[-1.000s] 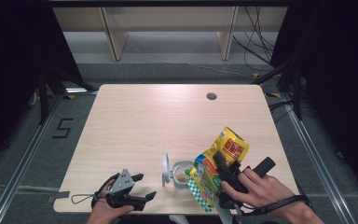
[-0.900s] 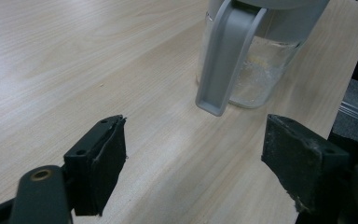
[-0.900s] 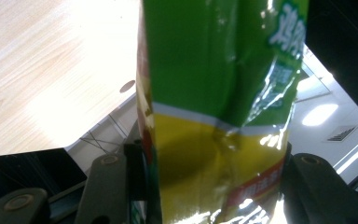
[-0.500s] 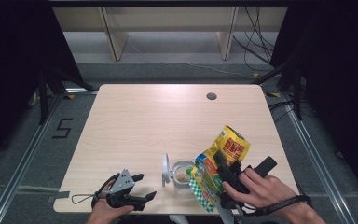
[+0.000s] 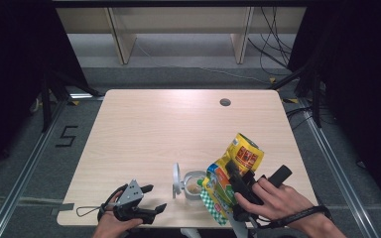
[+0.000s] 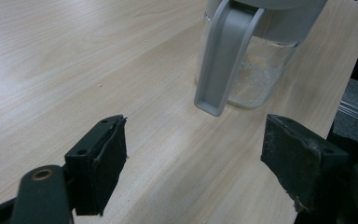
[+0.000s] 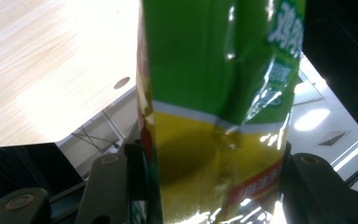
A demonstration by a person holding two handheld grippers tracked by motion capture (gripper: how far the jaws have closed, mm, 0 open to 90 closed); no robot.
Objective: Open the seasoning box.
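Observation:
A clear jar (image 5: pixel 194 184) with a grey flip lid (image 5: pixel 176 180) standing open sits near the table's front edge; a little pale powder lies in its bottom (image 6: pixel 254 79). My right gripper (image 5: pixel 238 184) is shut on a green and yellow foil pouch (image 5: pixel 230 174), tilted so its lower end hangs over the jar. The pouch (image 7: pixel 219 112) sits squeezed between the right jaws. My left gripper (image 5: pixel 151 200) rests low at the front left, open, with nothing between its pads (image 6: pixel 107 158), aimed at the jar's lid (image 6: pixel 226 51).
The light wooden table (image 5: pixel 154 129) has a cable hole (image 5: pixel 225 102) at the back right. Shelving legs and cables stand on the floor beyond the far edge. Metal rails run along both sides of the table.

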